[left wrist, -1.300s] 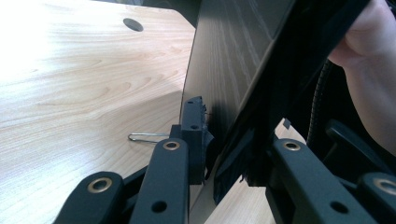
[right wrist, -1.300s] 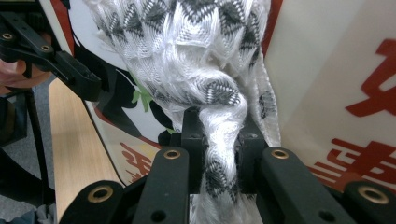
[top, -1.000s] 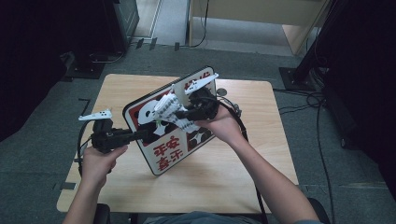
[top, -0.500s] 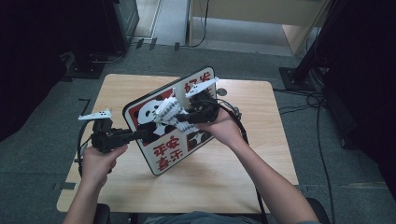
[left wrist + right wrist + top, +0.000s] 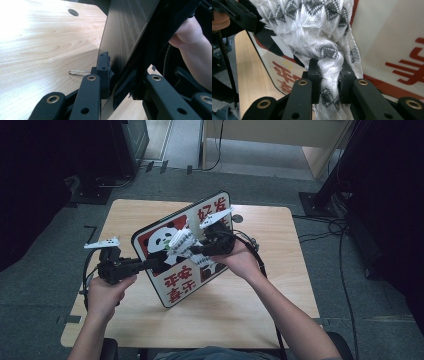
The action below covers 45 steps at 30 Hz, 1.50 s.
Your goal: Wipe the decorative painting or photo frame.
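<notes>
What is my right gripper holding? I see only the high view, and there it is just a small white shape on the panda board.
Observer: In the right gripper view the right gripper is shut on a white cloth with grey diamond patterns, bunched between the jaws.
Operator: And does the left gripper really grip the board?
Observer: Yes. In the left gripper view the left gripper has the board edge between its jaws, and the board's back is dark wood grain.
Operator: Is anything lying on the table near it?
Observer: A thin metal wire clip lies on the table just past the left jaw.
</notes>
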Motion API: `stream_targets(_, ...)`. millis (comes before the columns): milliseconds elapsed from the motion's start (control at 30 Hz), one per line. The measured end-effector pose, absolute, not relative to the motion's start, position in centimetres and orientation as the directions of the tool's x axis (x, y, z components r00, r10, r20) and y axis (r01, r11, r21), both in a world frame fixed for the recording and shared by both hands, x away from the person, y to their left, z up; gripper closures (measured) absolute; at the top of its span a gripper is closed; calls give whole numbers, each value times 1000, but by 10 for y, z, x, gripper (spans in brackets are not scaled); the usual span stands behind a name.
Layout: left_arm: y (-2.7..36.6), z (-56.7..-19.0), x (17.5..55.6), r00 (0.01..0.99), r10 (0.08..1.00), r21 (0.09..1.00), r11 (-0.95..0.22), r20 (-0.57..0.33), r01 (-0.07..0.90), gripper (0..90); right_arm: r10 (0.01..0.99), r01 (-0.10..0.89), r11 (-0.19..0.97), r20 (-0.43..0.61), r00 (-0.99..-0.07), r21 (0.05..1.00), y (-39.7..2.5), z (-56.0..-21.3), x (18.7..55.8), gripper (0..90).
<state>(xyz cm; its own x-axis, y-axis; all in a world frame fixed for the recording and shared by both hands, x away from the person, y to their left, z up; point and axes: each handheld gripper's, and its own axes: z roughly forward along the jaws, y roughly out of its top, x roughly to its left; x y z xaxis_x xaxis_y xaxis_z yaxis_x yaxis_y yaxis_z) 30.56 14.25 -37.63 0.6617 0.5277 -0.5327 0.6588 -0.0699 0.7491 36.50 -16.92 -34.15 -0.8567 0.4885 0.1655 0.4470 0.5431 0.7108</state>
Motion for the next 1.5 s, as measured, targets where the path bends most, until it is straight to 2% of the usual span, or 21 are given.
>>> stream_targets(1500,143,-376,306,663,520,745,-74,-539,663,745,514,531,544,242,-823,649,-180,-406,355,769)
